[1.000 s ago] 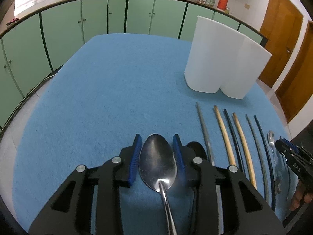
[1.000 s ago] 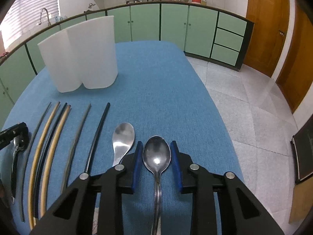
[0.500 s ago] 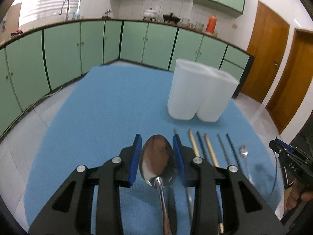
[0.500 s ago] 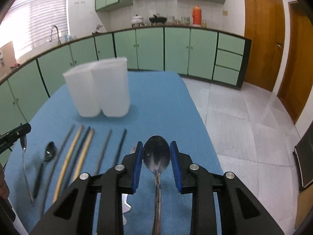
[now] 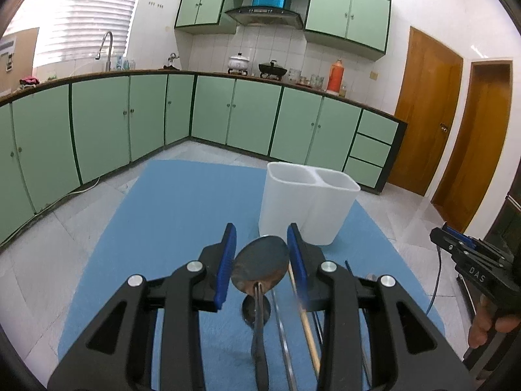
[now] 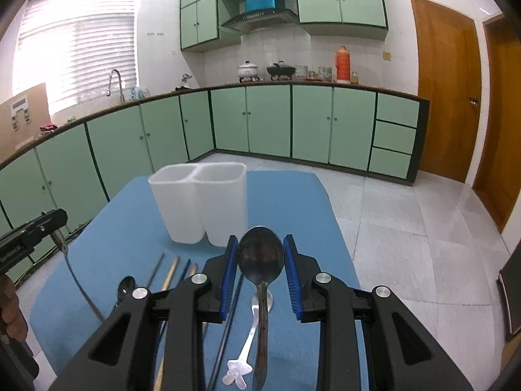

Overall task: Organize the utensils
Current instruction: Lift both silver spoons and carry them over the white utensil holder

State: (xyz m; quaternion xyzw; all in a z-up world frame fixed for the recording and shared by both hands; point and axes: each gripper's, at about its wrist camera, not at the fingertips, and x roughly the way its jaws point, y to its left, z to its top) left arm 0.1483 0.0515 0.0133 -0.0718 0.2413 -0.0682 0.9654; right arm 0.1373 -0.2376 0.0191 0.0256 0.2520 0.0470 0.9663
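Both sets of blue fingers (image 5: 227, 264) are pinching a spoon each: the left gripper (image 5: 261, 265) is holding a metal spoon (image 5: 260, 265) bowl-forward between its pads, and the right gripper (image 6: 260, 272) is doing the same with its own dark spoon (image 6: 260, 255), both hanging above the blue table mat (image 5: 182, 215). Only the right wrist view is showing the white-handled spoon (image 6: 252, 329) and a small dark spoon (image 6: 125, 286) lying by the chopsticks (image 6: 171, 273), while the left view is catching the right gripper from the side, and the white two-compartment holder (image 6: 198, 203) is standing upright beyond the fingers in both.
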